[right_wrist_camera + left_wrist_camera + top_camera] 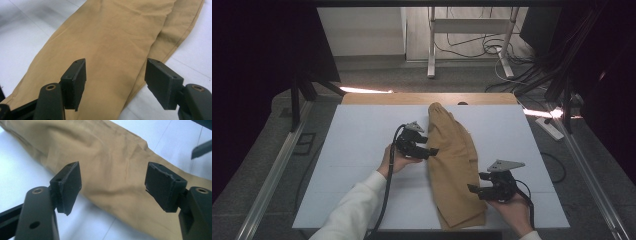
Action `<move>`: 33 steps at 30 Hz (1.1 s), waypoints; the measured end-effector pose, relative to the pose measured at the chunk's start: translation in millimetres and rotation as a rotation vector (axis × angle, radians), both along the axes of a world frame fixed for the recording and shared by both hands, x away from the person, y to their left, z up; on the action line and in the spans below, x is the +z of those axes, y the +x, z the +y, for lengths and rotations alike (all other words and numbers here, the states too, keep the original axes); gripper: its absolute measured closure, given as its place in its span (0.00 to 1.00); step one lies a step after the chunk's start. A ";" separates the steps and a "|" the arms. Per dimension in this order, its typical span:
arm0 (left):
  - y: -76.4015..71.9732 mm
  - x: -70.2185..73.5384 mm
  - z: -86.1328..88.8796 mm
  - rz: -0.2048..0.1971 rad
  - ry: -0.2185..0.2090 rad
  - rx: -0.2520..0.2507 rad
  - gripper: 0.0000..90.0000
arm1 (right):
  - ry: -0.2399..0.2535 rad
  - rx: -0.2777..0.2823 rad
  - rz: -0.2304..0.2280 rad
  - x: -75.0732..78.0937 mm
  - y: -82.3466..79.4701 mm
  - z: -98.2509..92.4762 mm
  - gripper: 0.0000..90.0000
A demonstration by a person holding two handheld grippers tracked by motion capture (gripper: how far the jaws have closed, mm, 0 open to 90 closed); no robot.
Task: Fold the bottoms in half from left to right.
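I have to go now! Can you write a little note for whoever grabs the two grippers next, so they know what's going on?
Left gripper: jaws open, nothing held, at the left edge of the tan trousers, about midway along.
Right gripper: jaws open, nothing held, at the trousers' right edge, nearer you.
Trousers: lying lengthwise on the white table, folded narrow, slightly rumpled.
Done: both grippers lined up at the cloth.
Left: probably grip the fabric and carry on folding or straightening.
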State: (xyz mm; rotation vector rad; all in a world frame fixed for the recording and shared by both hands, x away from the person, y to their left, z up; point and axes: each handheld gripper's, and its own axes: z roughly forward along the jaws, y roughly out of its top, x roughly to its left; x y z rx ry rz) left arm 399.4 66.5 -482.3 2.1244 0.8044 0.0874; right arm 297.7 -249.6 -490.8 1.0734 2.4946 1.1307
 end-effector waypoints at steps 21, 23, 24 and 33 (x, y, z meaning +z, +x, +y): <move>-31.7 -12.0 36.7 0.024 0.007 0.011 0.30 | -0.095 -0.043 -0.024 -2.5 58.6 24.0 0.39; -32.0 -11.3 38.4 0.020 0.005 0.015 0.30 | -0.101 -0.051 -0.023 -3.8 66.2 26.3 0.40; -31.8 -11.0 38.7 0.018 0.002 0.016 0.30 | -0.109 -0.048 -0.025 -4.4 69.5 27.0 0.41; -30.6 -15.1 35.4 0.022 0.023 0.006 0.30 | -0.130 -0.055 0.001 -10.6 96.0 32.5 0.42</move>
